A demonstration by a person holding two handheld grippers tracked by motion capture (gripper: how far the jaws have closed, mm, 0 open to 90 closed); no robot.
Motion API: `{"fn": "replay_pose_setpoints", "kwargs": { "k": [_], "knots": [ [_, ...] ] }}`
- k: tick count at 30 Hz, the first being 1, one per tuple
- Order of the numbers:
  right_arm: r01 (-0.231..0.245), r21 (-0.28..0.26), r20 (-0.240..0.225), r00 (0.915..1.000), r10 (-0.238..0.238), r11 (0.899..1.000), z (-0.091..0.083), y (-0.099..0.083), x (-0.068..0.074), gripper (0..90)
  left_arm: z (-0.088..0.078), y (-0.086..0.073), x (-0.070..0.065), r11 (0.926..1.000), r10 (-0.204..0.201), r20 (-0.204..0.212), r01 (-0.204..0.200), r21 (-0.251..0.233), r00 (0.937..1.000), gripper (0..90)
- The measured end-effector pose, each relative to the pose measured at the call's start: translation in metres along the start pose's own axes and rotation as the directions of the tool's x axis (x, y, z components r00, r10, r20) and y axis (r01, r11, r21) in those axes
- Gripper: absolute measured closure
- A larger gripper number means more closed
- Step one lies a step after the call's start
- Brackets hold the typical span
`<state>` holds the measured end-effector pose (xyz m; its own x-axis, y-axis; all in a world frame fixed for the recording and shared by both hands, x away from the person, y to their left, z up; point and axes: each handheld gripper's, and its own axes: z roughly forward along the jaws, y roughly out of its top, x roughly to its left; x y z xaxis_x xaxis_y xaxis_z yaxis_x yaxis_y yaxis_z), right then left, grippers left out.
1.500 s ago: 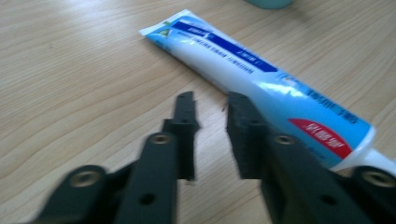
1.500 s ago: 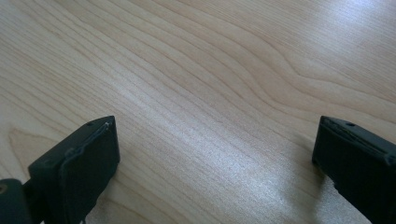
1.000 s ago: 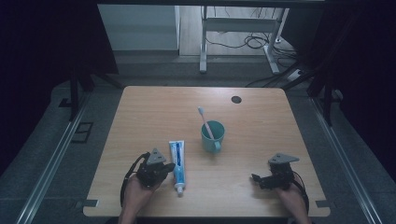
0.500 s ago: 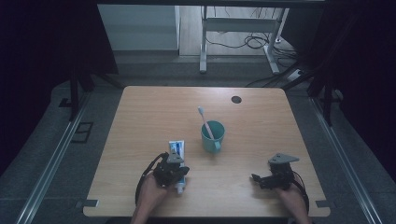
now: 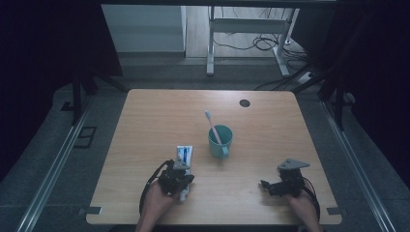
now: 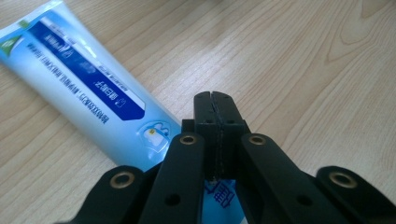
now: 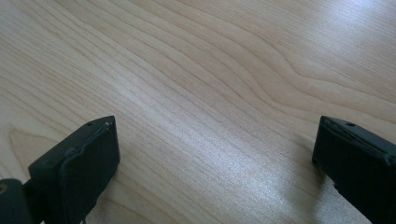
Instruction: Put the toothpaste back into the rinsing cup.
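1. Tube (image 6: 88, 88): blue-white, small white print, unreadable; lower centre of tabletop (image 5: 145, 121).
2. Left hand-held gripper (image 6: 215, 100): jaws together, now over tube's near end.
3. Right hand-held gripper (image 7: 215, 158): jaws apart, unmoved.

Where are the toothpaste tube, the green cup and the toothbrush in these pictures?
toothpaste tube (image 6: 88, 88), left gripper view, on its blue printed label.
green cup (image 5: 220, 141), high view, on its outer wall.
toothbrush (image 5: 211, 123), high view, on the handle above the cup's rim.
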<state>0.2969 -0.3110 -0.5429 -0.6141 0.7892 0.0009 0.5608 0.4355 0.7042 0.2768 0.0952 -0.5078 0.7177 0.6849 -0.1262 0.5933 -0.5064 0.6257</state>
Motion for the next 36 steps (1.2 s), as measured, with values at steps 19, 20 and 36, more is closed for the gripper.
{"fn": "replay_pose_setpoints", "kwargs": {
  "k": [19, 20, 36],
  "knots": [
    [0.000, 0.000, 0.000, 1.0000, 0.000, 1.000, 0.000, 0.000, 0.000, 0.8, -0.012, -0.016, 0.016, 0.9995, -0.019, -0.039, 0.020, 0.025, 0.9990, 89.5],
    [0.000, 0.000, 0.000, 1.0000, 0.000, 1.000, 0.000, 0.000, 0.000, 0.8, -0.013, -0.016, 0.018, 0.9995, -0.016, -0.043, 0.017, 0.025, 0.9990, 89.4],
    [0.000, 0.000, 0.000, 1.0000, 0.000, 1.000, 0.000, 0.000, 0.000, 0.8, -0.021, -0.019, 0.026, 0.9995, -0.028, -0.036, 0.028, 0.012, 0.9990, 82.8]
  ]
}}
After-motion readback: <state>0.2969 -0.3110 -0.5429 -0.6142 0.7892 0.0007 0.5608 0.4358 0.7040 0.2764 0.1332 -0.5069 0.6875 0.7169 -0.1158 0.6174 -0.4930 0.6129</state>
